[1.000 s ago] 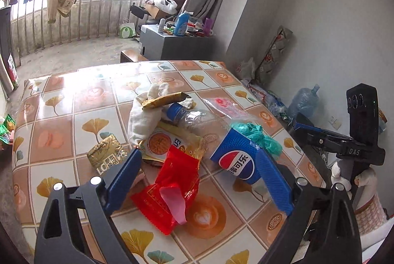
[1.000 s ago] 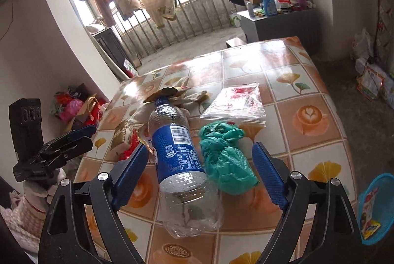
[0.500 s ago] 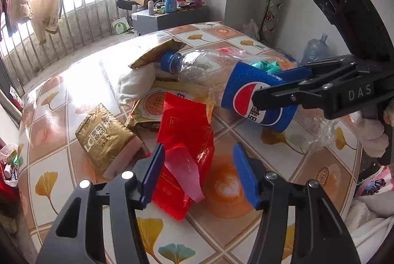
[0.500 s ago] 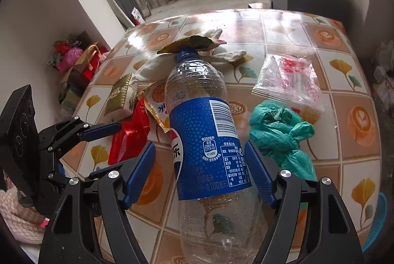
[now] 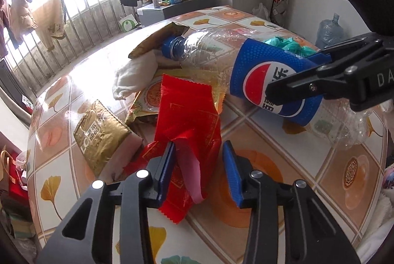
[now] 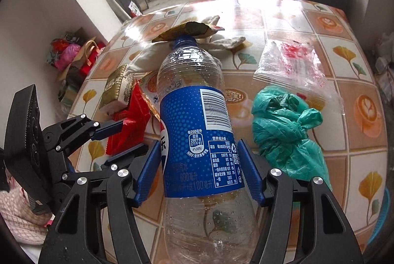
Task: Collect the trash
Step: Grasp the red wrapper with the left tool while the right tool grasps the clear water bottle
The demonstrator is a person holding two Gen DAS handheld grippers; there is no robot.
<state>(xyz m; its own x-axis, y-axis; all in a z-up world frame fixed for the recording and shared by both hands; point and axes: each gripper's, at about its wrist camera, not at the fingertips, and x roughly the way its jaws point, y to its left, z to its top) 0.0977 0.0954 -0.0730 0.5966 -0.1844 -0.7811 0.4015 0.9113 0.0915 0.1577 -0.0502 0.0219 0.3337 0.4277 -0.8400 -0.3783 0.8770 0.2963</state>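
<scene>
Right tool [image 6: 198, 171] pinched Pepsi bottle [image 6: 197, 141]; left tool [image 5: 199, 166] spread astride red wrapper [image 5: 189, 123]. Slick film might slip out.

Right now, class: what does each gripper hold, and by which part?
Right gripper: Pepsi bottle, by its blue label. Left gripper: straddles the red wrapper, not yet closed.

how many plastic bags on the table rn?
2. A crumpled green bag lies just right of the Pepsi bottle in the right gripper's fingers; a clear zip bag lies flat beyond it. Others may be hidden under the wrapper pile.
</scene>
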